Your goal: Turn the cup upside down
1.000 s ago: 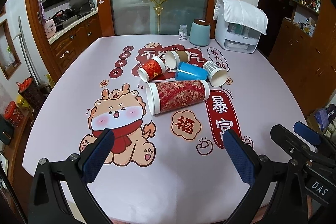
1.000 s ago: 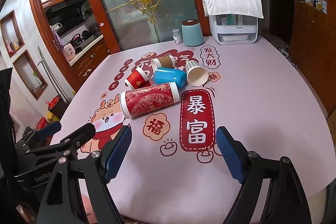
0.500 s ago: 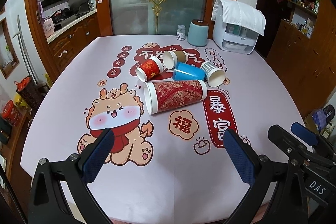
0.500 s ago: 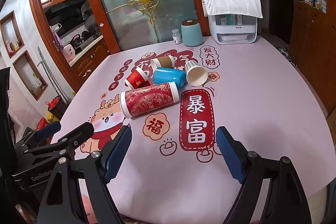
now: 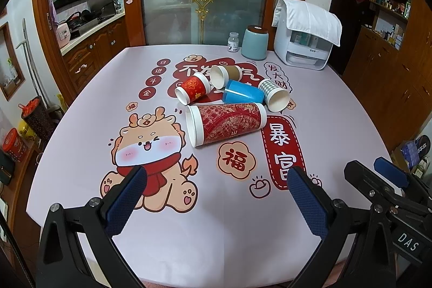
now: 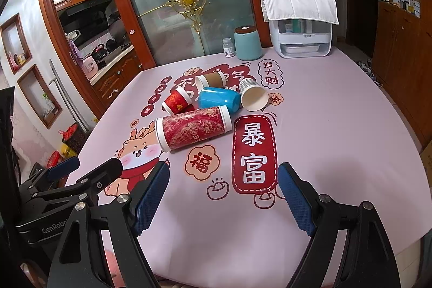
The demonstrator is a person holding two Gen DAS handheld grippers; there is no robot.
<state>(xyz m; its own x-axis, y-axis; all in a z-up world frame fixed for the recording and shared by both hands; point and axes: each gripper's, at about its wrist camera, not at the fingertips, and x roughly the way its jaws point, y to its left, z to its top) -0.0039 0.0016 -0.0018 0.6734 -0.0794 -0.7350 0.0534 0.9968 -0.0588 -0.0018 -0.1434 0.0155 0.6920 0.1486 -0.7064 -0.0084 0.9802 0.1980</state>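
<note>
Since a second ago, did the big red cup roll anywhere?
No. The big red cup lies on its side in the same place, just behind the round 福 print on the tablecloth, as before.

The left gripper has its jaws spread wide, the blue-padded fingertips rising from 7 and 5 o'clock in its own view and holding nothing. The right gripper is likewise wide apart and holds nothing, its blue pads angled outward. Each gripper shows beside the other: the right at 4 o'clock in the left view, the left at 8 o'clock in the right view.
</note>
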